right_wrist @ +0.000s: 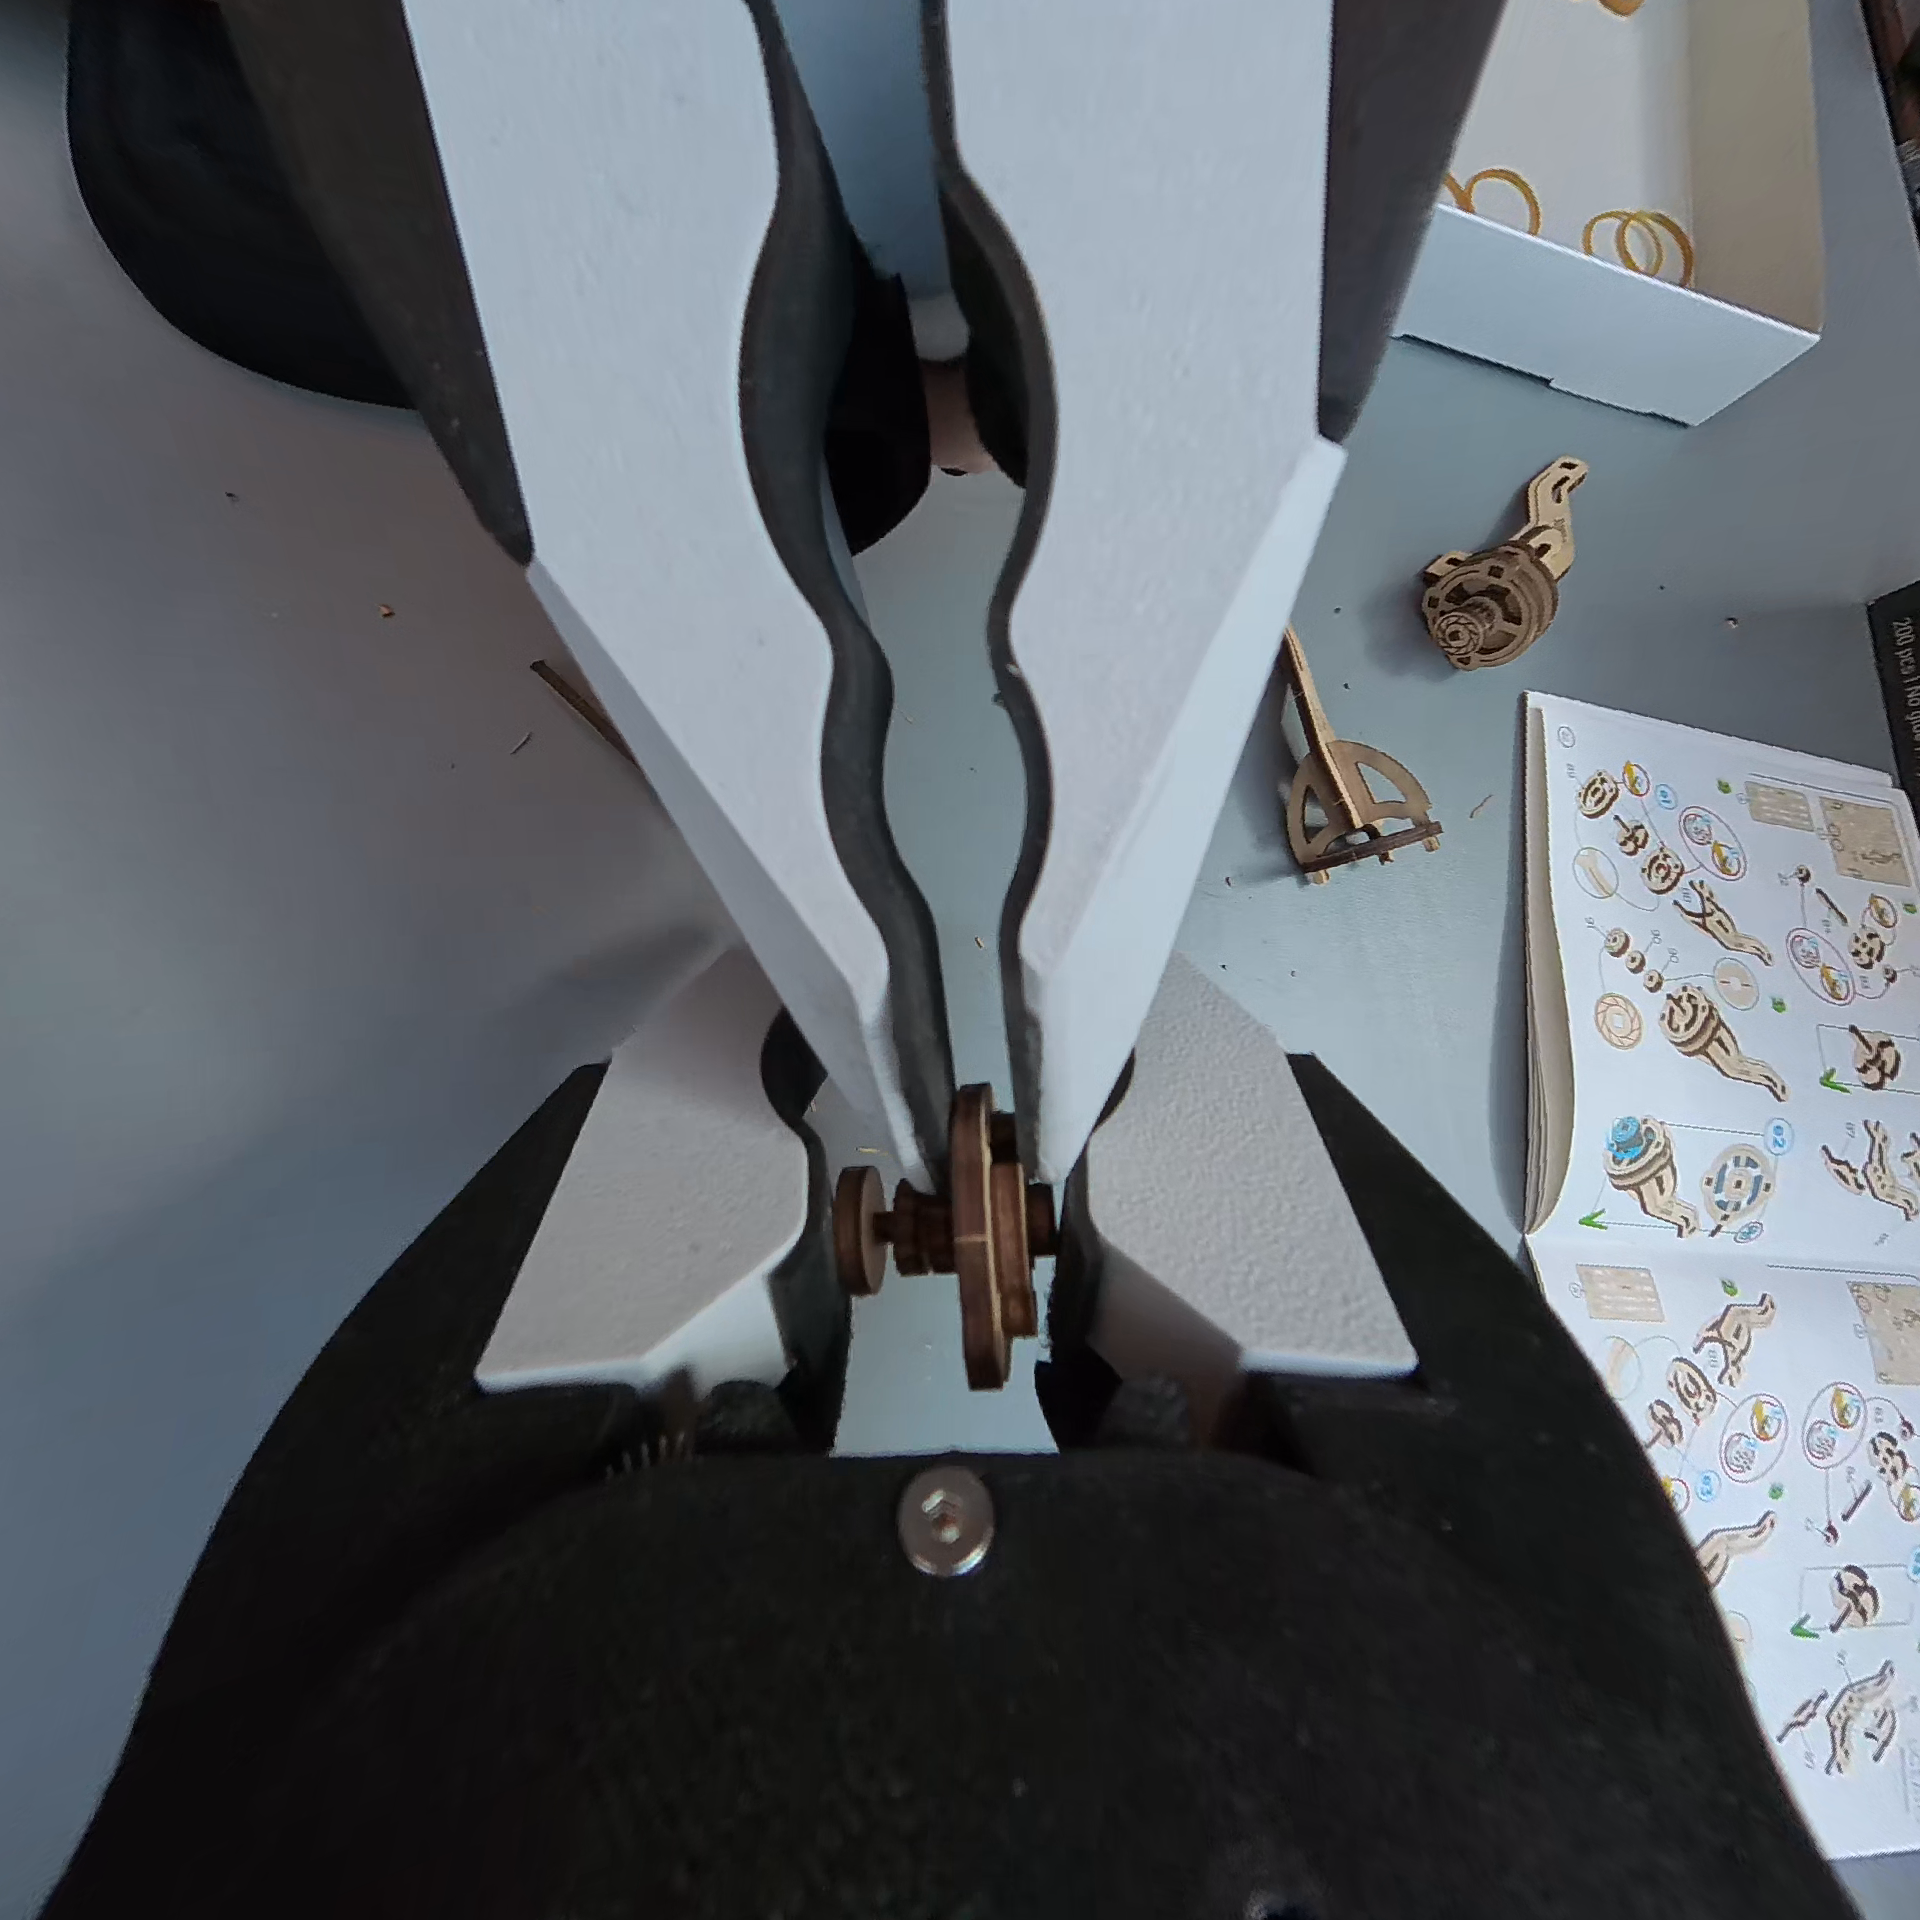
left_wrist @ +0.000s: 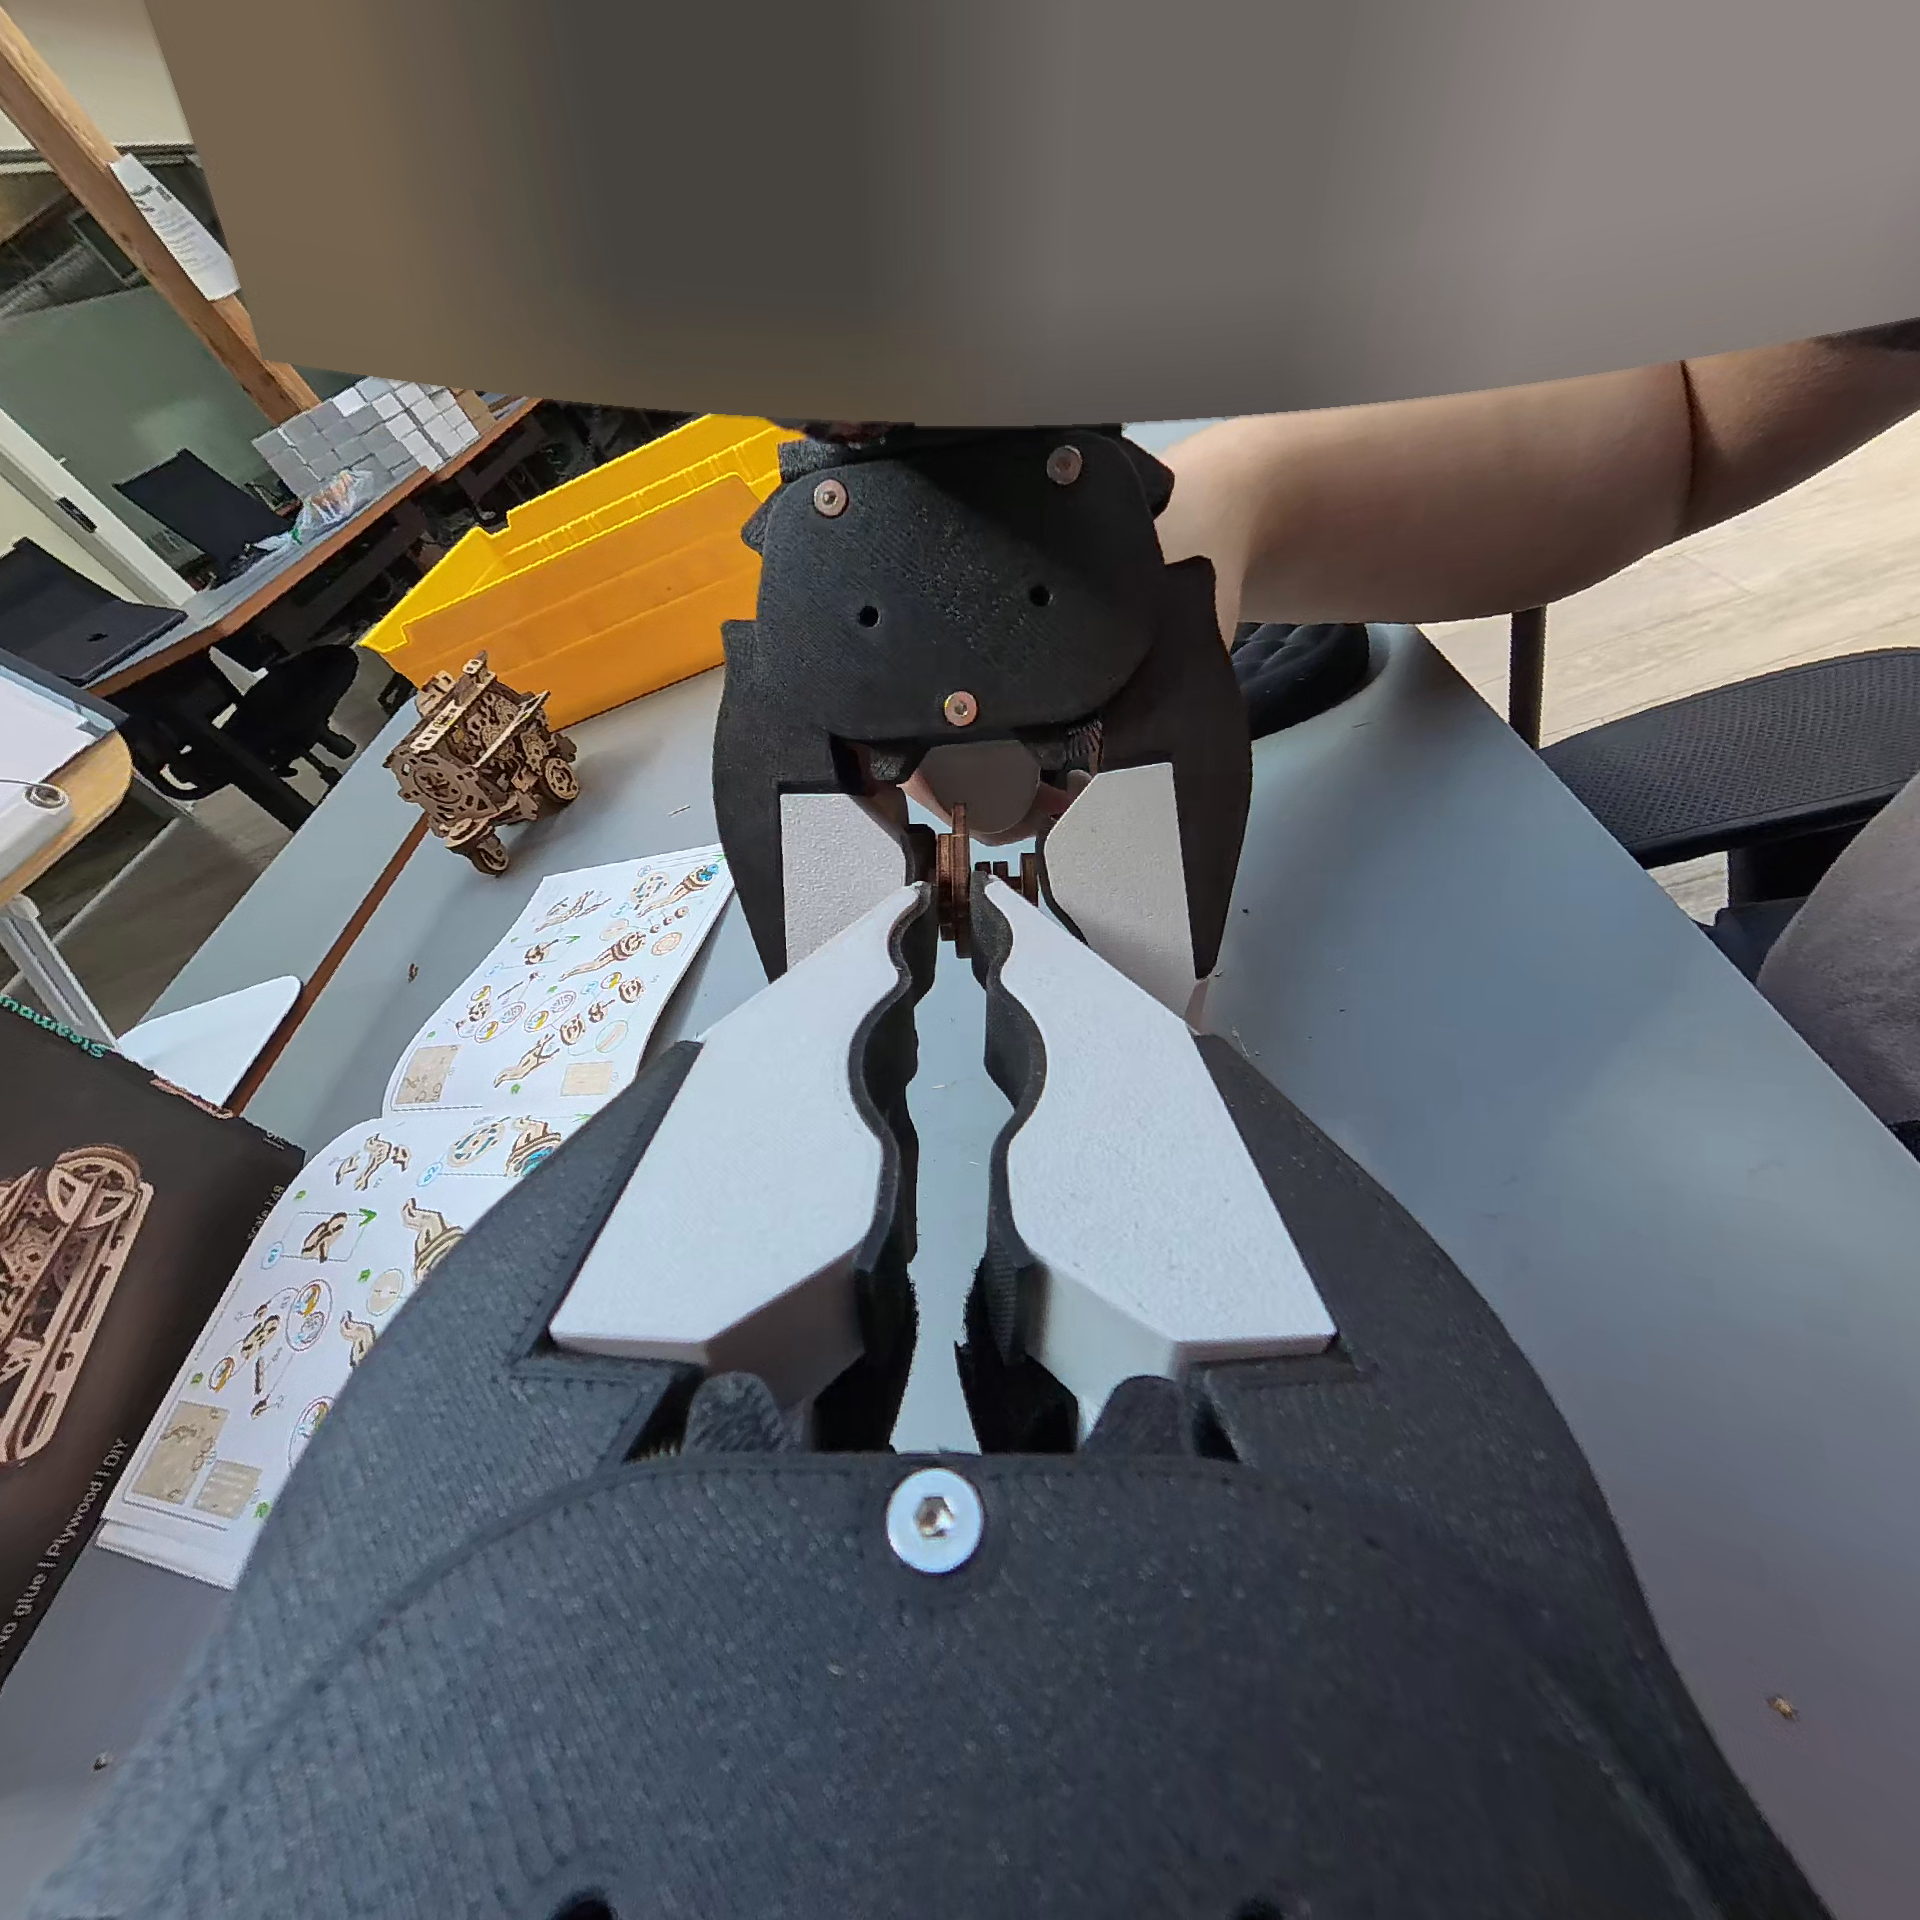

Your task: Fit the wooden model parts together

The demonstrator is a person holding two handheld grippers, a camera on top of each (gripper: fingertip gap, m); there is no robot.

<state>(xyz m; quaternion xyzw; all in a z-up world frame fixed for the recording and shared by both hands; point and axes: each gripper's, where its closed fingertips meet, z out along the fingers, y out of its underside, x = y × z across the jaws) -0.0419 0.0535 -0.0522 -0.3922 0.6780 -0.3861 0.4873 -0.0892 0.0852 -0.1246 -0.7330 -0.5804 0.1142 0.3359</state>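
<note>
A small dark wooden axle assembly, with a large disc, small gears and a little end disc, is held above the grey table between both grippers, which face each other. My left gripper is shut on the edge of the large disc; in the right wrist view it reaches in from the top. My right gripper is shut on the two ends of the axle, deep between its jaws. It faces me in the left wrist view, where only a sliver of the assembly shows.
An open instruction booklet lies on the table, with two wooden sub-assemblies and a white box beyond it. An assembled wooden model, a yellow bin, a dark box and a person's arm also show. Spacing between my two grippers at the tips: around 8 centimetres.
</note>
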